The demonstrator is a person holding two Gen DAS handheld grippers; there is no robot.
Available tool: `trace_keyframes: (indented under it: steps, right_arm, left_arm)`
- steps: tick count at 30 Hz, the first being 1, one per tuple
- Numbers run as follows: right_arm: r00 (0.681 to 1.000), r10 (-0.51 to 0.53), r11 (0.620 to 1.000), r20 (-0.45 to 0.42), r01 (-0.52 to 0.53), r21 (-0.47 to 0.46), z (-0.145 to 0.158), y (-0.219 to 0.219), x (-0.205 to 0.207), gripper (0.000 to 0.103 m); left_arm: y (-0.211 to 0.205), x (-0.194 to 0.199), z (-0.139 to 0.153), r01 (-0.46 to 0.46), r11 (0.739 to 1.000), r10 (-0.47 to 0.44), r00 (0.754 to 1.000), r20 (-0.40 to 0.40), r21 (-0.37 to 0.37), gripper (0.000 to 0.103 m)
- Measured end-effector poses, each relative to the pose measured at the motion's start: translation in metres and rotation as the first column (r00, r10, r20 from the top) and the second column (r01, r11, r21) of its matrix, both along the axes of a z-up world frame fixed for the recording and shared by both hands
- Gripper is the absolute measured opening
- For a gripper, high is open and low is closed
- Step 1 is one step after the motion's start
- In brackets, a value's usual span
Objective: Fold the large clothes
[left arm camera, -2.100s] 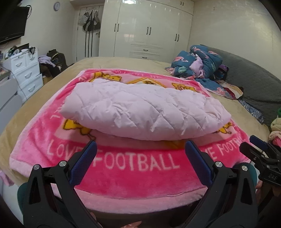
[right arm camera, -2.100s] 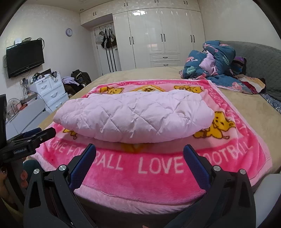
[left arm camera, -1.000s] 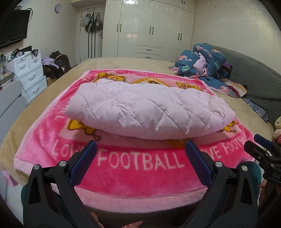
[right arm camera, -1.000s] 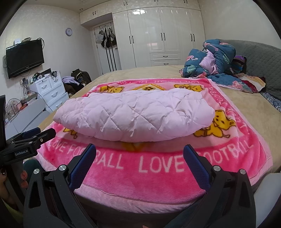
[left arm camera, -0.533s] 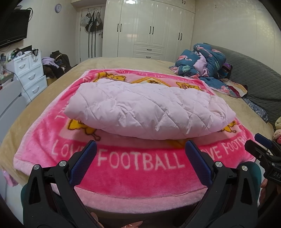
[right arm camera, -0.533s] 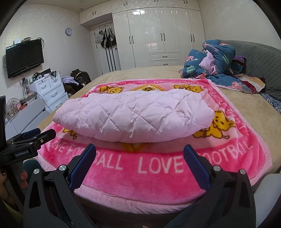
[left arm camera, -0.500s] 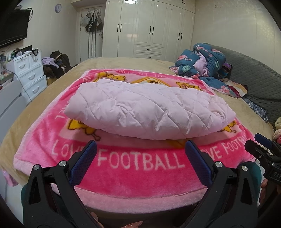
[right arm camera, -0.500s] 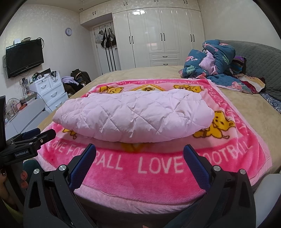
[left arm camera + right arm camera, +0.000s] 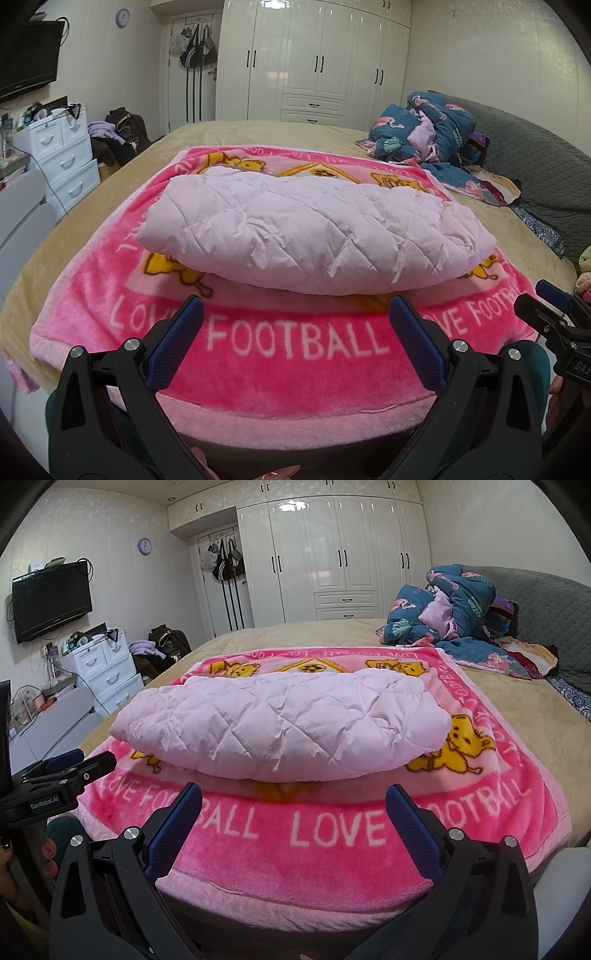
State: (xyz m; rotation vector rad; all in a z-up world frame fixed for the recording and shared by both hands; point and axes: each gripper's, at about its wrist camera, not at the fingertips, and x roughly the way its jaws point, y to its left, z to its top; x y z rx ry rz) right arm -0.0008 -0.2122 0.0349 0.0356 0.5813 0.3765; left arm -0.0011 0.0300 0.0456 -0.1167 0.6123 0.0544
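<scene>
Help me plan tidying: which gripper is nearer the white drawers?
Left. The left gripper is on the side of the white drawers; the right gripper sits beyond it, farther from them.

The pink blanket point(image 9: 295, 343) is partly covered by the folded quilted garment point(image 9: 314, 236), whose underside and inner layers stay hidden.

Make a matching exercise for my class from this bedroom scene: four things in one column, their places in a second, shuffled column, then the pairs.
Things
1. quilted pink garment
2. pink blanket
3. blue flamingo bedding
4. television

Places
A. on the wall
B. spread over the bed
C. folded on the blanket
D. heaped by the grey headboard

Pairs: 1-C, 2-B, 3-D, 4-A
</scene>
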Motion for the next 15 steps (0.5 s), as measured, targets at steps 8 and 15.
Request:
trace_keyframes:
  steps: [8, 15]
  right_arm:
    - [1.000, 0.000, 1.000, -0.001, 0.000, 0.002, 0.0002, -0.0001, 0.0001, 0.099]
    - [1.000, 0.000, 1.000, 0.000, 0.000, 0.000, -0.0001, 0.0002, 0.0001, 0.099]
  left_arm:
    - [0.0000, 0.0002, 0.0001, -0.003, 1.000, 0.003, 1.000, -0.001, 0.000, 0.094]
    - [0.0003, 0.0004, 0.0001, -0.001, 1.000, 0.001, 1.000, -0.002, 0.001, 0.094]
